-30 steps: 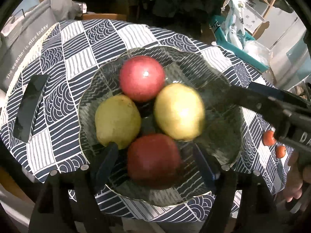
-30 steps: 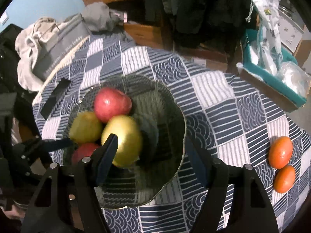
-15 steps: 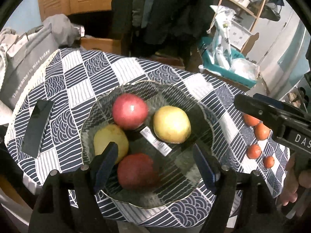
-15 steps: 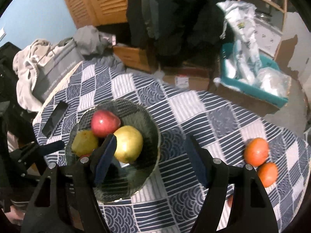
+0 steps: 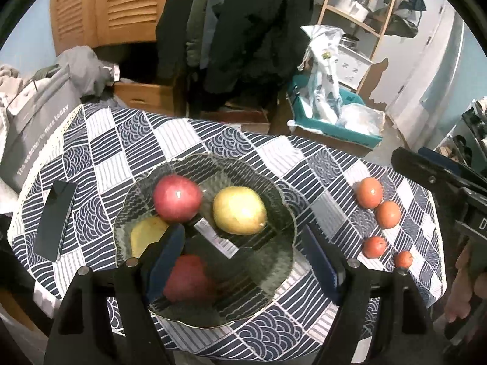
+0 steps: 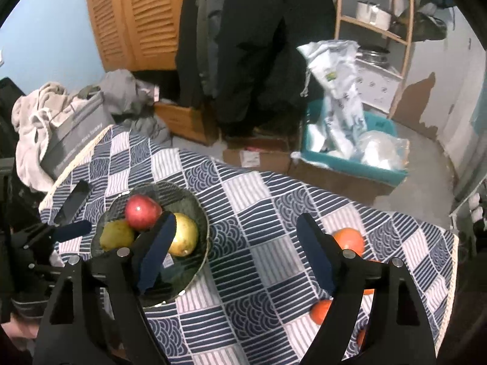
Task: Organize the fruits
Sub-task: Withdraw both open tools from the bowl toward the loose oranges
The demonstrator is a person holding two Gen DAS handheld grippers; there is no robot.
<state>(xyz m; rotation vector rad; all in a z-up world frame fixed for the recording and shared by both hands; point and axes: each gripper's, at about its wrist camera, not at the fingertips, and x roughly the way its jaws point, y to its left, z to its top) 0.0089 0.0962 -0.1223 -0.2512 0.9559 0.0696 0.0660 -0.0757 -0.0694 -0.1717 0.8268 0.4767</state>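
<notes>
Glass bowl (image 5: pixel 283 200) on patterned tablecloth (image 5: pixel 121 140) holds two red apples (image 5: pixel 177 198) and two yellow pears (image 5: pixel 239 210). Four oranges (image 5: pixel 369 192) lie at bowl's 3 o'clock. Left gripper (image 5: pixel 243 261) and right gripper (image 6: pixel 234 255): fingers spread, empty, above table.

Both the left gripper (image 5: pixel 243 261) and the right gripper (image 6: pixel 234 252) hang above the worktop (image 6: pixel 258 261), fingers spread wide, gripping nothing.

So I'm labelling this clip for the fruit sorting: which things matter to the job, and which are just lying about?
Part of the job:
glass bowl
red apples
yellow pears
four oranges

Just lying about:
black phone
grey bag
teal bin
coats
</notes>
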